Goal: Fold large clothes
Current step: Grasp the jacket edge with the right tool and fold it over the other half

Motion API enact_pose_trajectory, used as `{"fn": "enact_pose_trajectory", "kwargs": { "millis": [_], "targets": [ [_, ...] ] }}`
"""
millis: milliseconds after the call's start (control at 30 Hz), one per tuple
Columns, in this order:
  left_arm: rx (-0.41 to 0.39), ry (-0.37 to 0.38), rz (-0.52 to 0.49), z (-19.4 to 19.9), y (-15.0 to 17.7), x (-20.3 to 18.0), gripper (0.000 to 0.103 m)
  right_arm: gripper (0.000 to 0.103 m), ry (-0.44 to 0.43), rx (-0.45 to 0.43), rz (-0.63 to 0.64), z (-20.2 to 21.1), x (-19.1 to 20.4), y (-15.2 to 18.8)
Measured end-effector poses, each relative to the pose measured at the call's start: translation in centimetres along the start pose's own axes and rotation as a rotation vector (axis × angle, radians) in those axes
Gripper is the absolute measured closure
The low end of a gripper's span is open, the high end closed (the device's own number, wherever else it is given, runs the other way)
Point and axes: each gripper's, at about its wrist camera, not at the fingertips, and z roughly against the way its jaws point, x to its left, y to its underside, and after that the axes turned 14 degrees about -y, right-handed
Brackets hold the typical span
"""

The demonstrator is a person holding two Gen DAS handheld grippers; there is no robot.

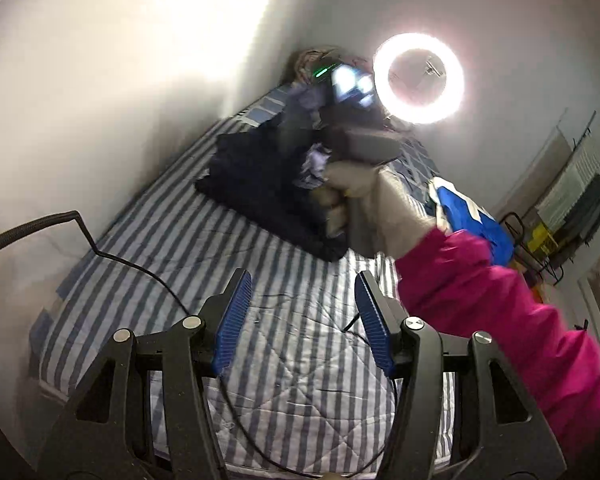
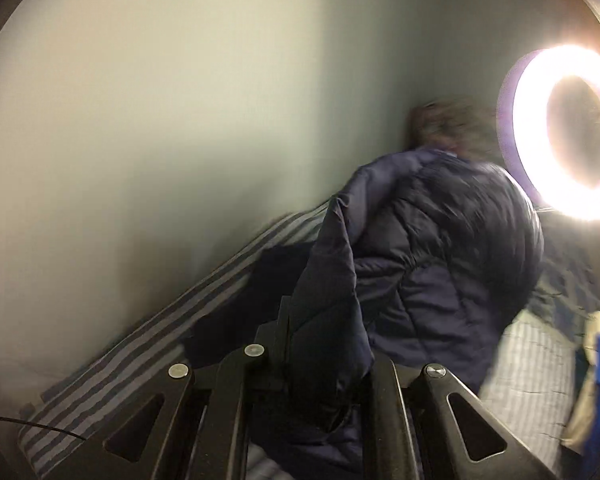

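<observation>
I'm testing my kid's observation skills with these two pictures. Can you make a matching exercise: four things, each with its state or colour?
Things:
1. left gripper
2. right gripper
3. ring light
4. sleeve

States:
A. pink
B. glowing
C. open, nothing between its pads
D. shut on the dark puffer jacket

Pairs: 1-C, 2-D, 3-B, 4-A
</observation>
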Motion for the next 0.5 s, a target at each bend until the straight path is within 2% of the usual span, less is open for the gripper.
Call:
{"fn": "enact_pose_trajectory", "kwargs": {
  "millis": [200,400,467,500],
  "targets": [
    [-0.001,-0.010,0.025,-0.2,-0.4,0.7,0.048,0.093,-0.065,0.137,0.015,-8.6,2.4,3.1],
    [-0.001,-0.015,0.043,0.0,-0.6,1.1,0.048,0.092,-0.071,0.175,0.025,-10.8,2.6,3.6],
    [-0.001,-0.018,0.034,-0.2,-0.7,1.0,0.048,0.080,-0.119,0.163,-0.002,-10.3,1.8,3.2],
    [-0.001,-0.022,0.028,-0.2,-0.6,0.9,0.048,0.071,-0.159,0.153,-0.022,-9.9,1.3,2.8]
  ]
}}
